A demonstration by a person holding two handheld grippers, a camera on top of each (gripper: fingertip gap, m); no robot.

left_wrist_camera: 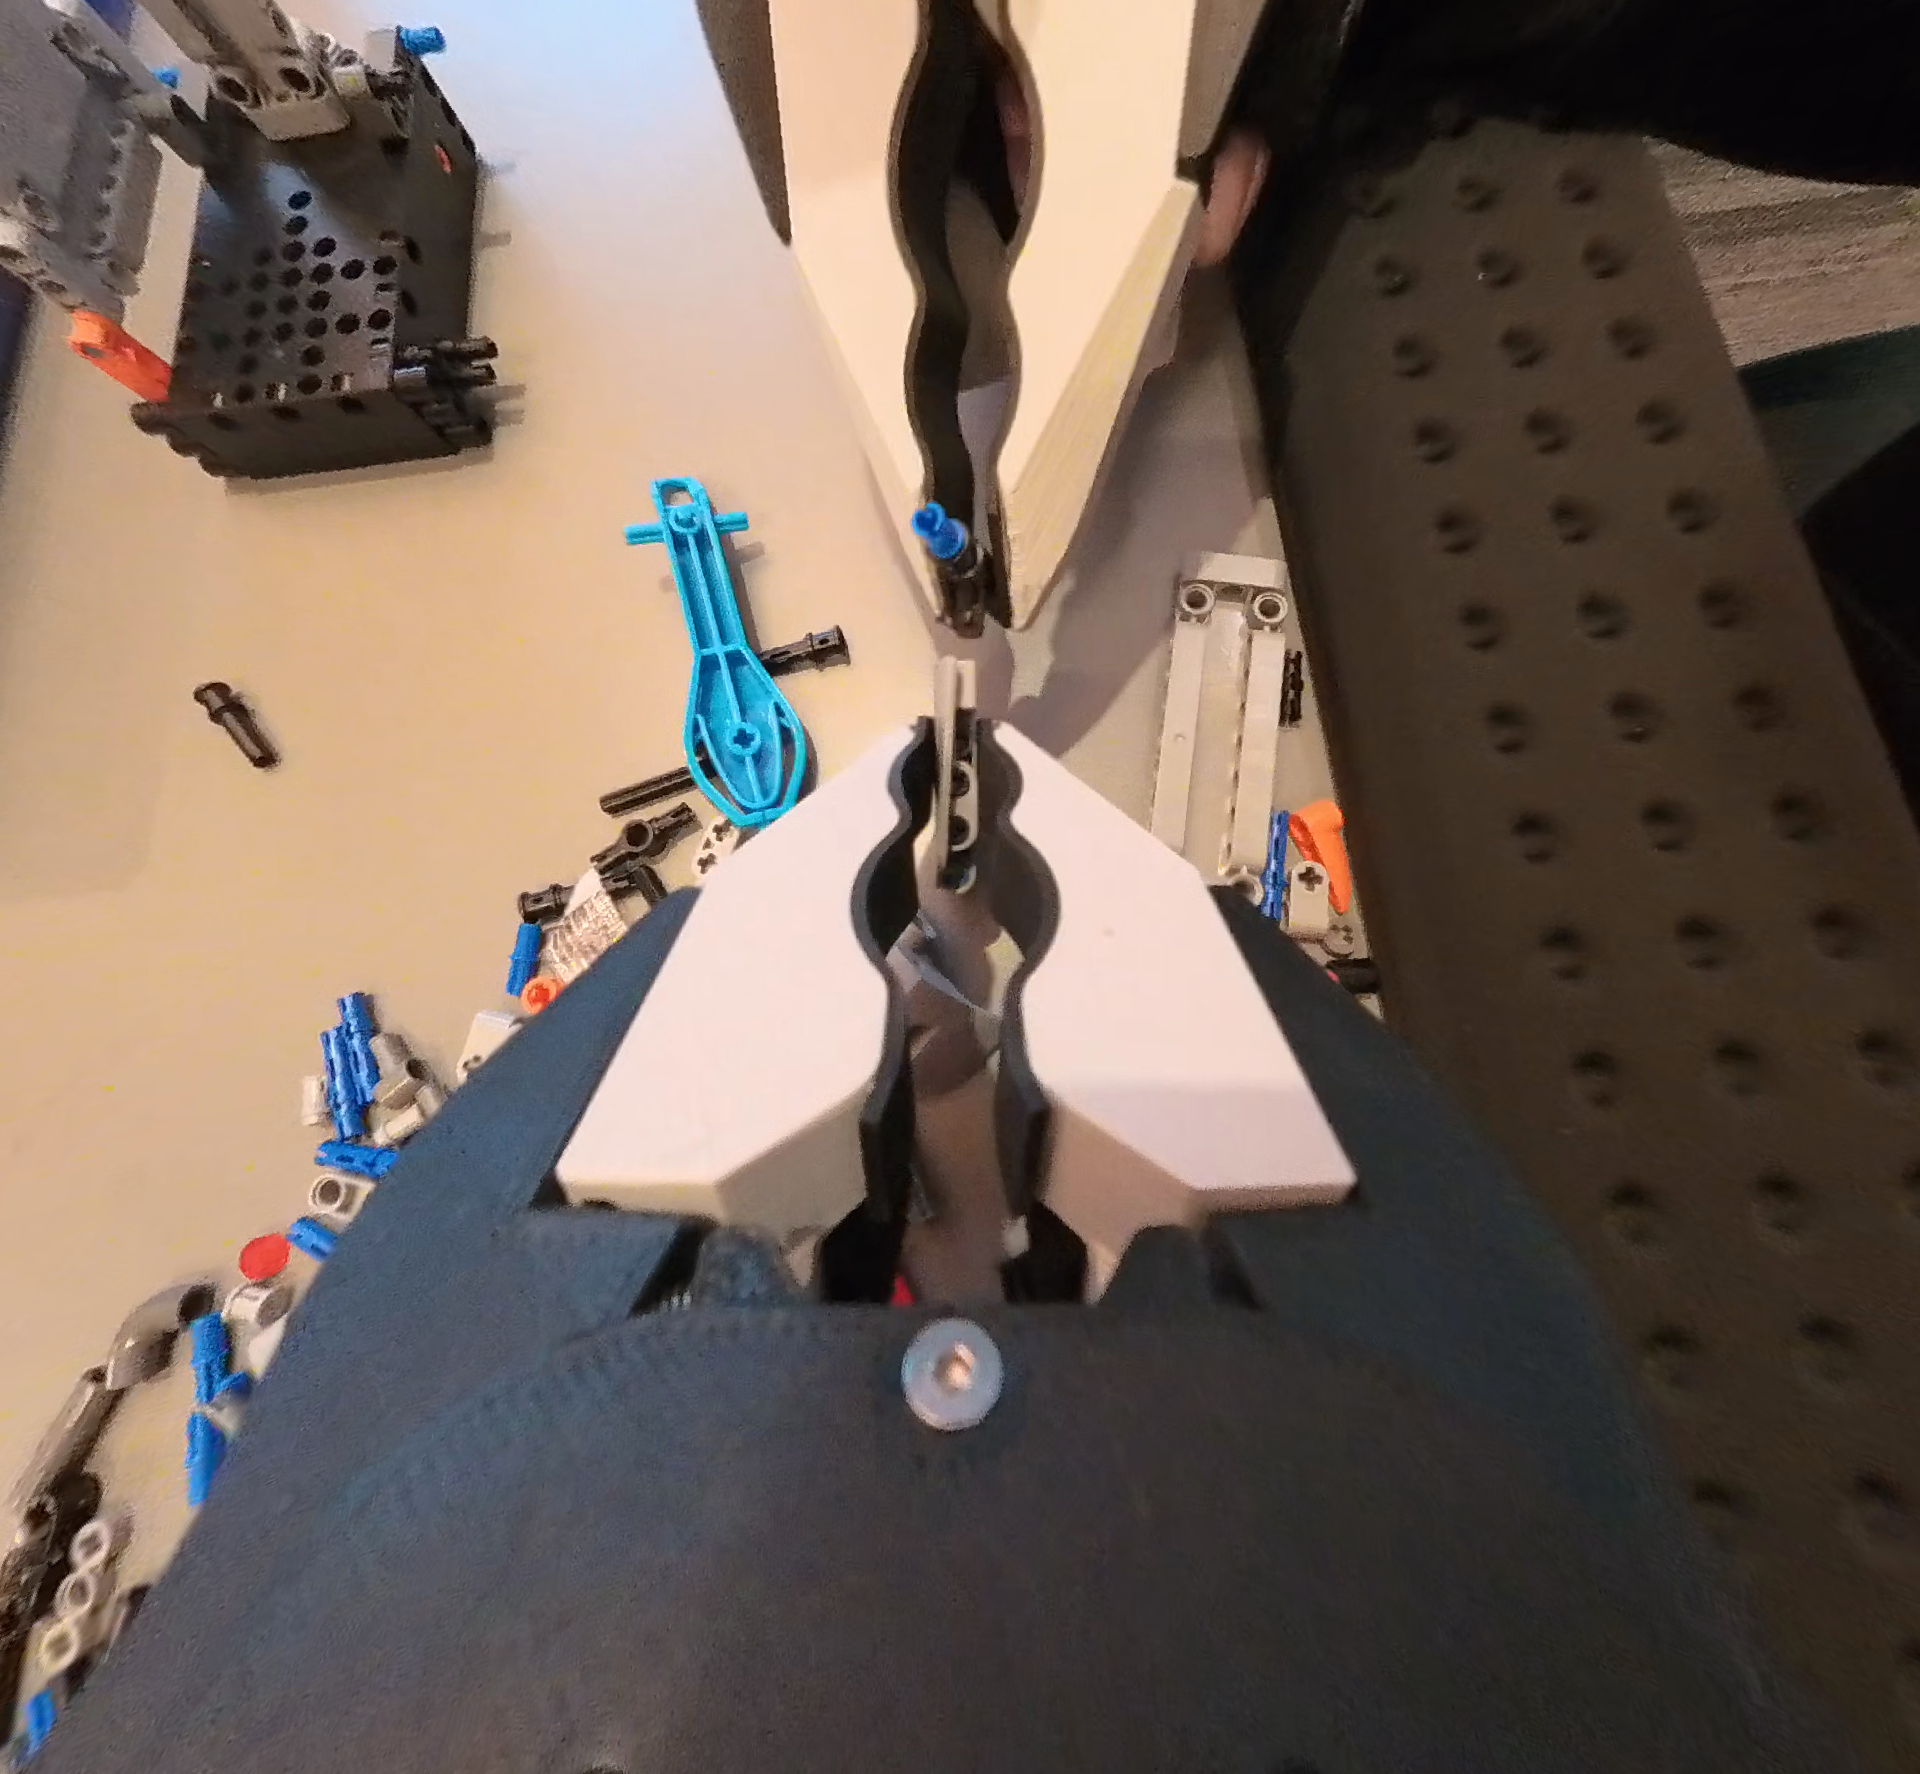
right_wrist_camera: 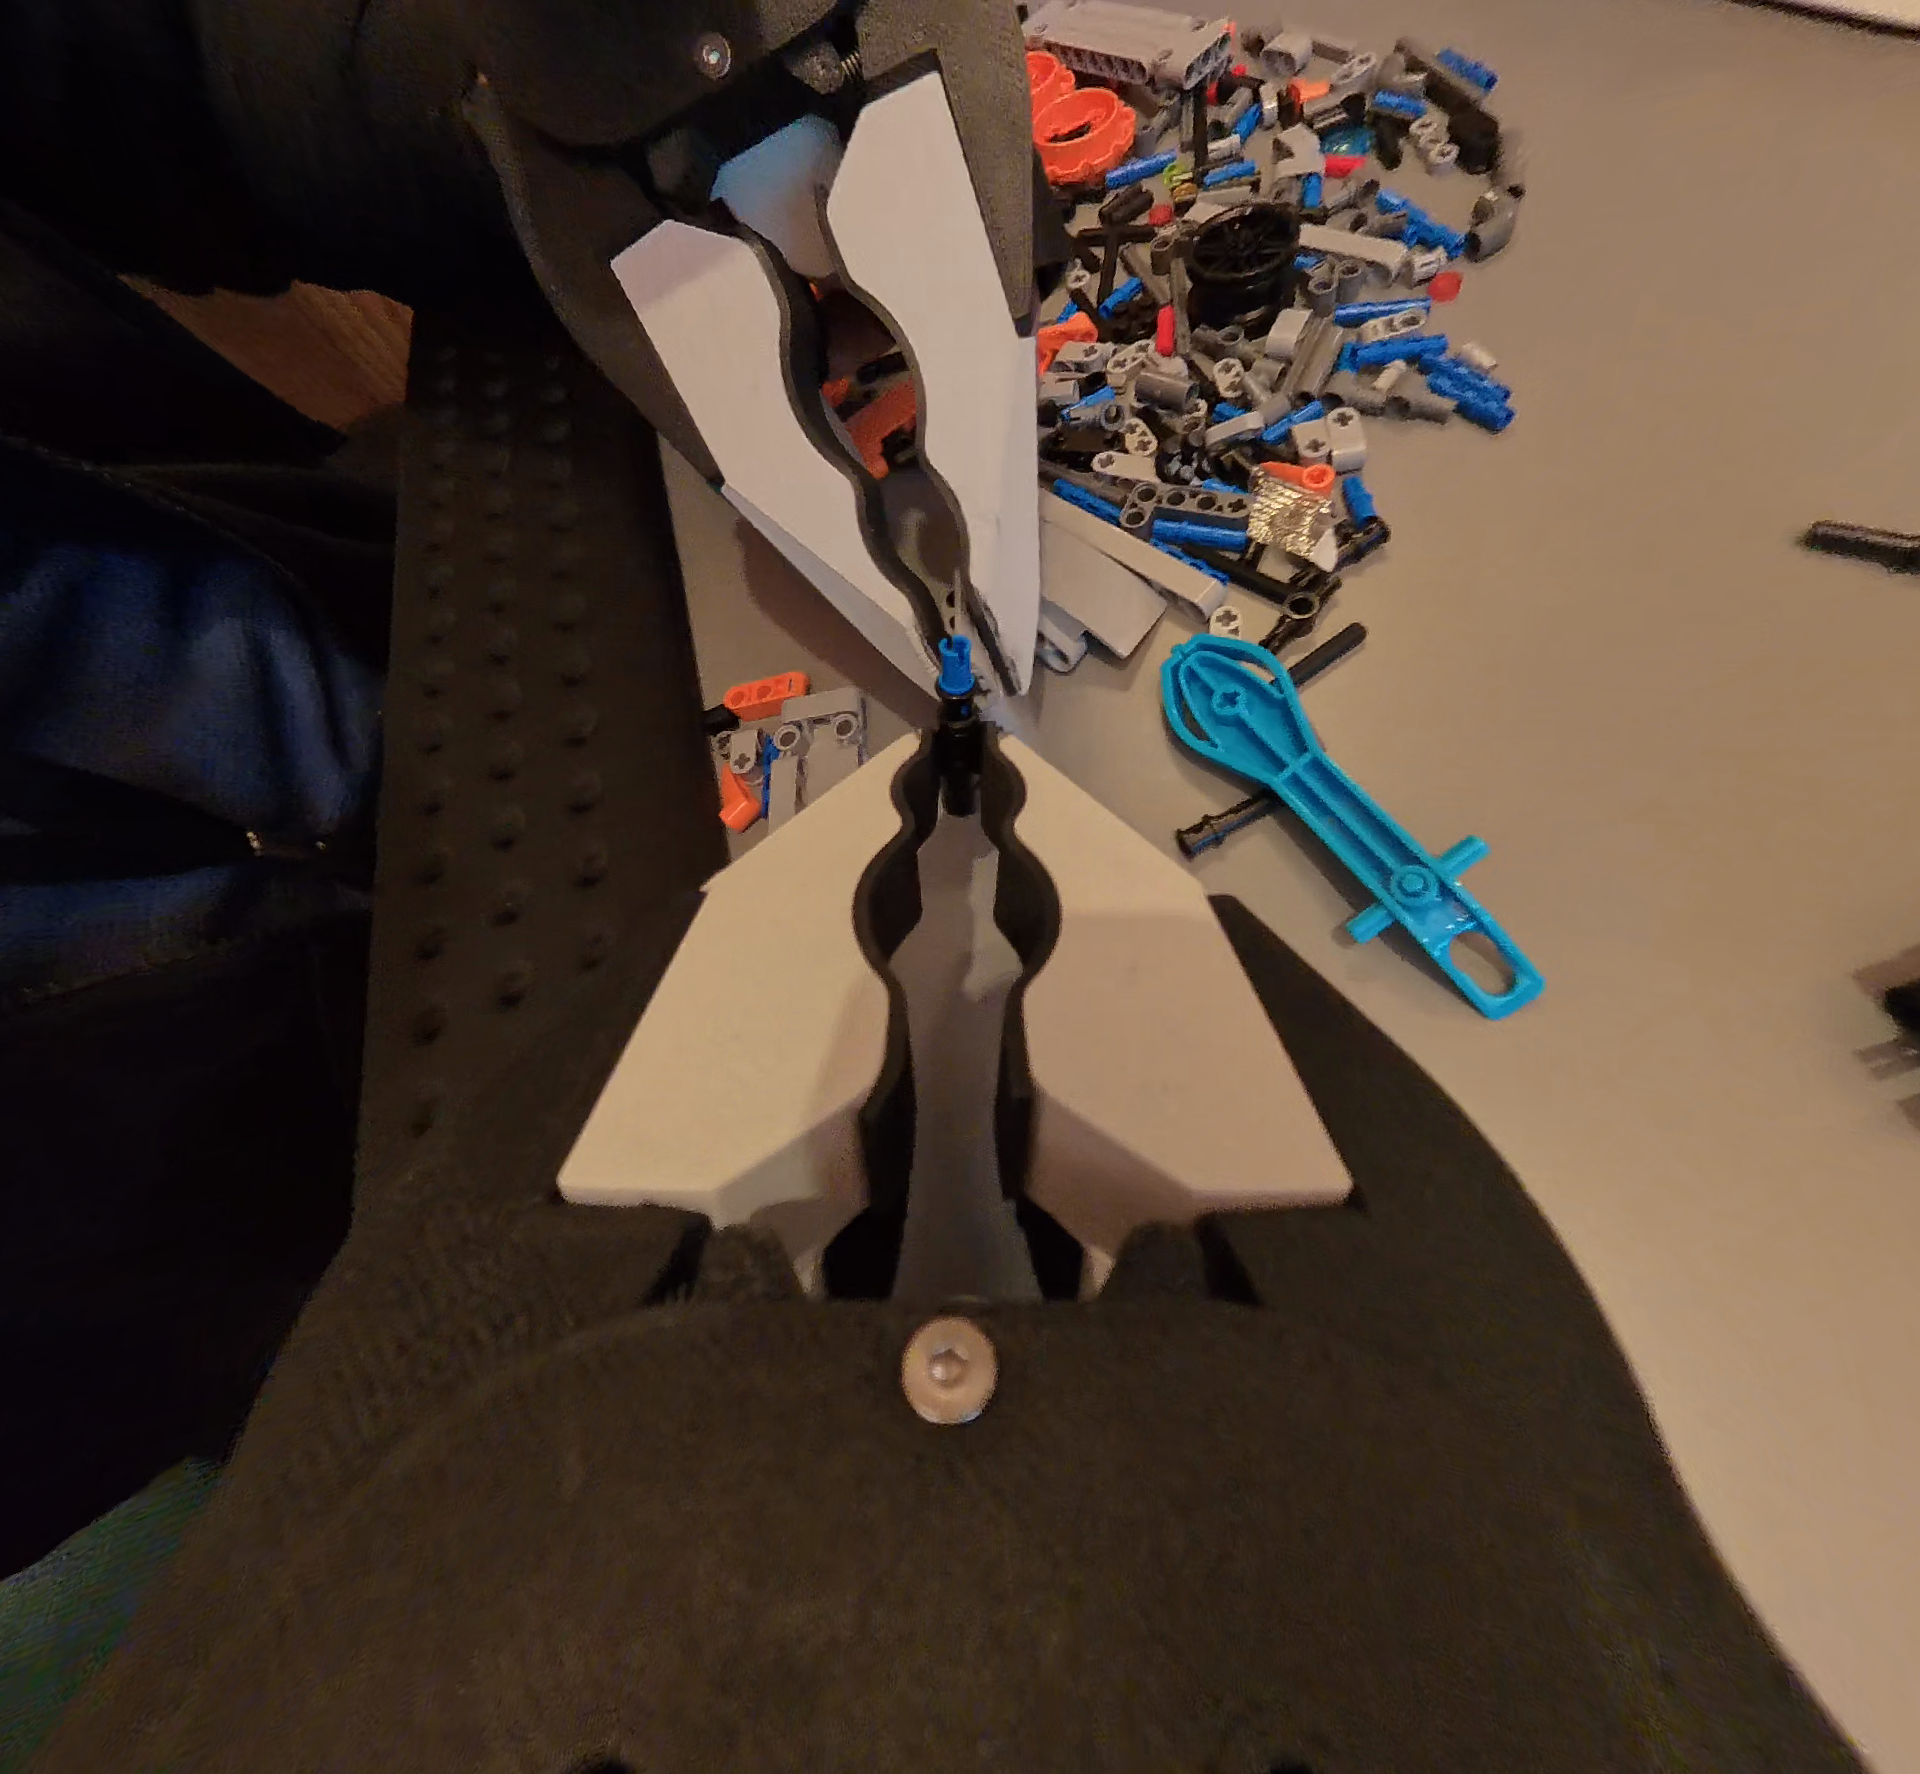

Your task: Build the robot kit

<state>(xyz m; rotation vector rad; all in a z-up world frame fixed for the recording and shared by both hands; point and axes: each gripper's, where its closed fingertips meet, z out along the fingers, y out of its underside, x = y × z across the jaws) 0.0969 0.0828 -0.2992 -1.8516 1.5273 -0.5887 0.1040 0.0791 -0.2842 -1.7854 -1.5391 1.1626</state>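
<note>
Over a pale table (right_wrist_camera: 1558, 1205) strewn with bricks, my left gripper (left_wrist_camera: 956, 737) pinches a grey beam (left_wrist_camera: 954, 768), my right gripper (right_wrist_camera: 961, 737) a black-and-blue pin (right_wrist_camera: 956, 727), tips nearly meeting.

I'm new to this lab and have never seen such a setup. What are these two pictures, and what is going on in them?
Each picture comes from a camera fixed on a hand-held two-finger claw, looking forward along its fingers. A person holds one in each hand; there is no robot arm.

In the left wrist view, the left claw is shut on a grey holed beam. Opposite it is the right claw, gripping a black connector with a blue pin at its end.

The right wrist view shows the same meeting from the other side: right claw near, left claw beyond.

On the table lie a pile of small building-toy parts, a turquoise brick-separator tool and a black holed assembly.
</note>
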